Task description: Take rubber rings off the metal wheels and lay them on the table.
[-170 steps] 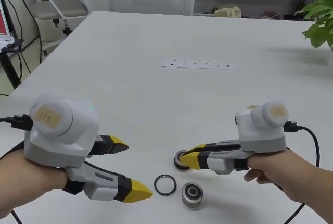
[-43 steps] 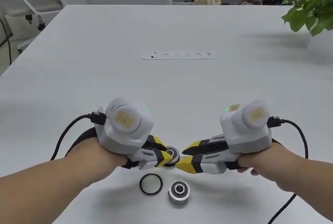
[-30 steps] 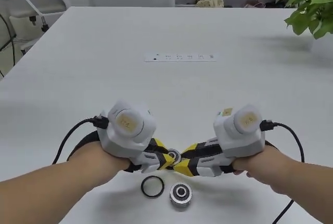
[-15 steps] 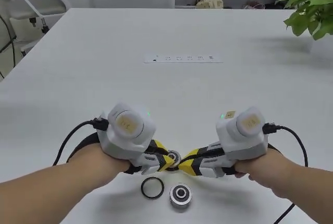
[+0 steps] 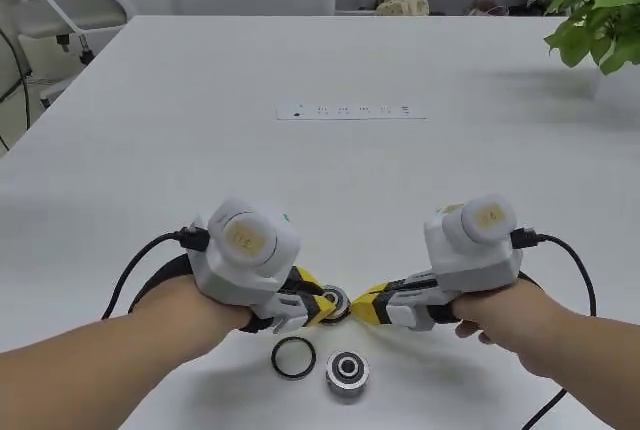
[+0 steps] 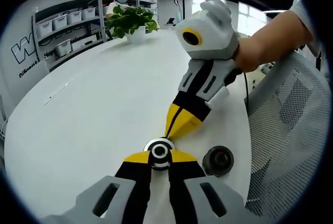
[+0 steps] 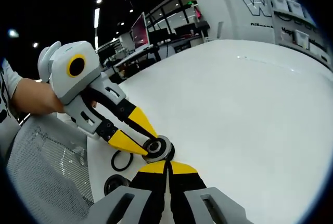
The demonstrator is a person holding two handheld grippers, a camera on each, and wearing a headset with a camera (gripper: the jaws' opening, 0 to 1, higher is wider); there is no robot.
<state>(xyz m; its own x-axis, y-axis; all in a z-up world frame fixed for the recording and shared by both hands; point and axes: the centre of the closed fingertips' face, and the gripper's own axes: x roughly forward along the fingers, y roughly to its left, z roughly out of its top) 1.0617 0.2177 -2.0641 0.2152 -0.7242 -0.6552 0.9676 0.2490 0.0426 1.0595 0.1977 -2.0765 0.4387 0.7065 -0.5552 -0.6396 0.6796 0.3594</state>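
Centrally, near the white bench's [image 5: 300,170] near edge, a round metal wheel [image 5: 333,302] is clamped between the left hand-held gripper's [image 6: 159,157] yellow tips, bore facing upward. The right hand-held gripper [image 7: 167,165] is pressed together, its point at the wheel's rim. A black rubber ring [image 5: 293,357] and a second wheel [image 5: 347,371] are laid flat nearer.

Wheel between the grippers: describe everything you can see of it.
The wheel is small and round, silvery metal with a dark band around a pale hub. The left gripper is shut on it, a yellow tip on either side, low over the table. The right gripper, shut, points at its rim. A loose ring and a second wheel lie nearby, apart from it.
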